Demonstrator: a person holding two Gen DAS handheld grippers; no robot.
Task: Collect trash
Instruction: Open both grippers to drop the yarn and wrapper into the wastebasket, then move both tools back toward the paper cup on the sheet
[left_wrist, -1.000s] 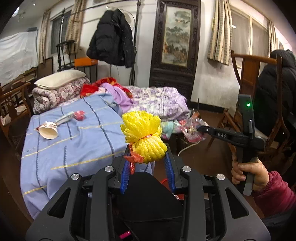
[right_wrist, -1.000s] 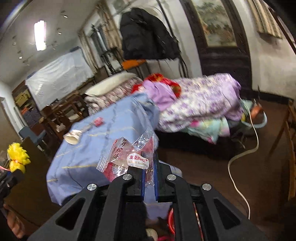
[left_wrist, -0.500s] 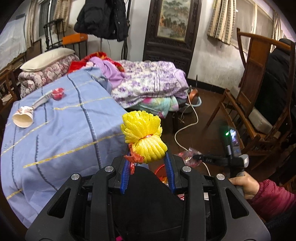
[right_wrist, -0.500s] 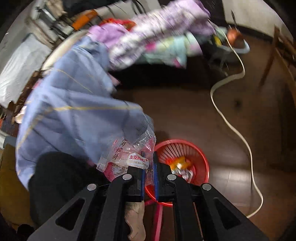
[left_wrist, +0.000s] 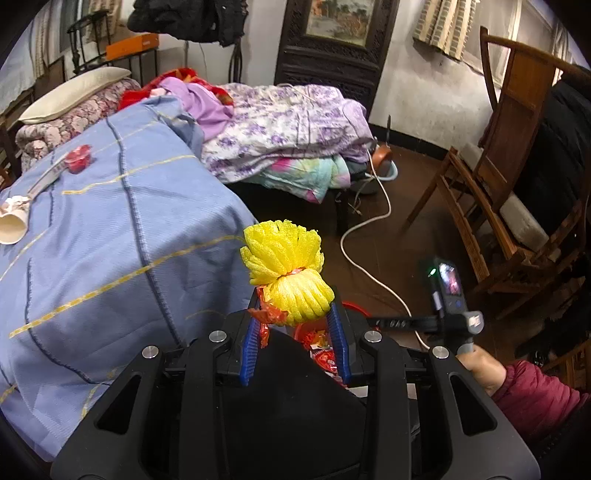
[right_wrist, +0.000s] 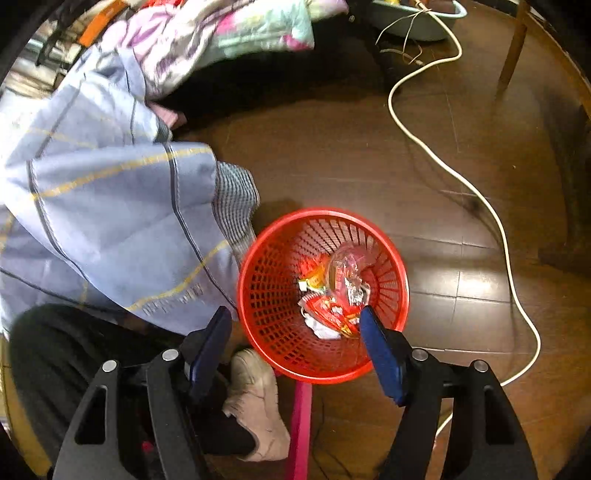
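Observation:
My left gripper (left_wrist: 293, 308) is shut on a yellow foam net (left_wrist: 284, 266) with a bit of orange wrapper at its base. Just behind it shows the rim of the red basket (left_wrist: 352, 306). In the right wrist view my right gripper (right_wrist: 293, 314) points down over the red basket (right_wrist: 321, 212), its jaws opening with nothing between them. The clear red-printed snack wrapper (right_wrist: 347, 266) lies inside the basket on other wrappers. A paper cup (left_wrist: 13, 221) and a red jelly cup (left_wrist: 78, 160) lie on the blue bedspread (left_wrist: 110, 240).
A white cable (right_wrist: 443, 166) snakes over the dark floor to the right of the basket. A person's shoe (right_wrist: 255, 398) and a pink pole (right_wrist: 301, 424) sit beside it. A wooden chair (left_wrist: 509, 147) stands at the right, and piled bedding (left_wrist: 288, 129) lies behind.
The right gripper swung down over the red basket and opened; the snack wrapper left its jaws and now lies in the basket. The left gripper sank towards the basket, still holding the net.

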